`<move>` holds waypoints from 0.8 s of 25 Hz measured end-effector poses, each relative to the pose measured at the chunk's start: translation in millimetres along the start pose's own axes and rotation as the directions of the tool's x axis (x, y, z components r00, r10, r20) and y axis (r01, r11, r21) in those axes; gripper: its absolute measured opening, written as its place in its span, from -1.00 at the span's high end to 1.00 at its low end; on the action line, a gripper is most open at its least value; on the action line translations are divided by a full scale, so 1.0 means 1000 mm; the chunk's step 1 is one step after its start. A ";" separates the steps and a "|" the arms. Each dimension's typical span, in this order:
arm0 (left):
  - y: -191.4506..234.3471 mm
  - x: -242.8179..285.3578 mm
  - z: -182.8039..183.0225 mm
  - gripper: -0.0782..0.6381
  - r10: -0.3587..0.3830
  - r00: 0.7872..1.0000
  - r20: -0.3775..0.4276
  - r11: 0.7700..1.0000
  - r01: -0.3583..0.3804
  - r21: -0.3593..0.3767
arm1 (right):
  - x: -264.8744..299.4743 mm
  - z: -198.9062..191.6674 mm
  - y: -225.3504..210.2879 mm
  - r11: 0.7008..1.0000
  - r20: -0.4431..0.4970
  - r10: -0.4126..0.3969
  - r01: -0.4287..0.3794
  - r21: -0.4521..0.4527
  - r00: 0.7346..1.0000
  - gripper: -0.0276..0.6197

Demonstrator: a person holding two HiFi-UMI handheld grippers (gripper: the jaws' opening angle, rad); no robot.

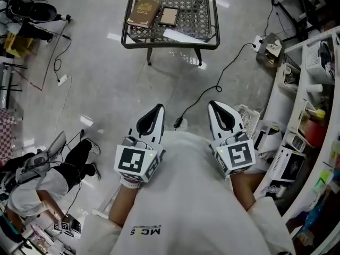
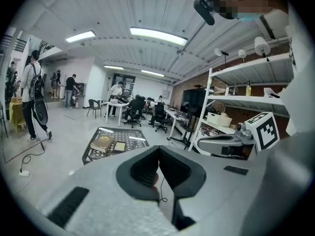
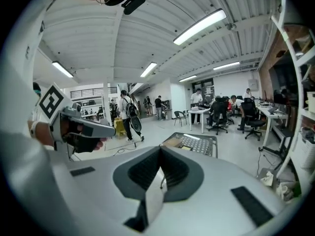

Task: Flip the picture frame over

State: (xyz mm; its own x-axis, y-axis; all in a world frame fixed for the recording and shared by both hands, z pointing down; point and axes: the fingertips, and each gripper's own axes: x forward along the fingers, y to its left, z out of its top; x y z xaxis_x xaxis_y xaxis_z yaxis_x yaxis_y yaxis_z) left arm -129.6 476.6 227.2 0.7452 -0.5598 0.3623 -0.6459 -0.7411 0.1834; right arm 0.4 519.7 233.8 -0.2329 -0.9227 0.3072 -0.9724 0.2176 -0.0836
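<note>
picture frame (image 1: pixel 169 16): lies flat on the mesh worktop (image 1: pixel 159 45), at 12 o'clock in the head view and well apart from both grippers. A book (image 1: pixel 143 11) is just beside it at its 9 o'clock. A white strip (image 1: pixel 183 35) is near its 5 o'clock.
left gripper (image 1: pixel 158 108): jaws pressed together w/ nothing between them; held close to the person's chest, pointing to 12 o'clock.
right gripper (image 1: pixel 213 104): same, jaws closed on nothing, also close to the chest.
step in hand: approach. I judge the flip is not yet begun.
how to do it well: walk up to the worktop first, then open one gripper wide before going down. Take the frame at its free edge, prob. the 3 o'clock side, since the book blocks the other. Lift this edge, turn the frame over and lay it down gently.
help: the other gripper can steady the frame, tip only.
risk: the frame may slide on the mesh or push the book, so keep the grip firm.
</note>
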 end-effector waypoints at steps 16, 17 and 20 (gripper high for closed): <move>0.096 0.103 0.034 0.71 -0.019 1.000 -0.015 0.999 0.018 -0.050 | 0.132 0.028 -0.033 0.998 -0.054 0.056 -0.058 -0.037 0.997 0.86; 0.108 0.117 0.041 0.71 -0.022 1.000 -0.013 0.998 0.022 -0.055 | 0.149 0.034 -0.039 0.997 -0.057 0.059 -0.061 -0.037 0.997 0.86; 0.144 0.158 0.070 0.71 -0.037 0.999 -0.001 0.997 0.037 -0.072 | 0.203 0.054 -0.057 0.998 -0.066 0.064 -0.065 -0.023 0.996 0.86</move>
State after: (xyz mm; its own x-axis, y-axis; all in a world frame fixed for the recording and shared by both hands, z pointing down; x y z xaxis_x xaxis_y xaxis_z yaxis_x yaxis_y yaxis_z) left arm -93.2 255.2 247.5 0.7686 -0.5312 0.3565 -0.6279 -0.7329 0.2617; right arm 9.2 302.9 250.1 -0.2945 -0.8839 0.3633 -0.9552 0.2847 -0.0816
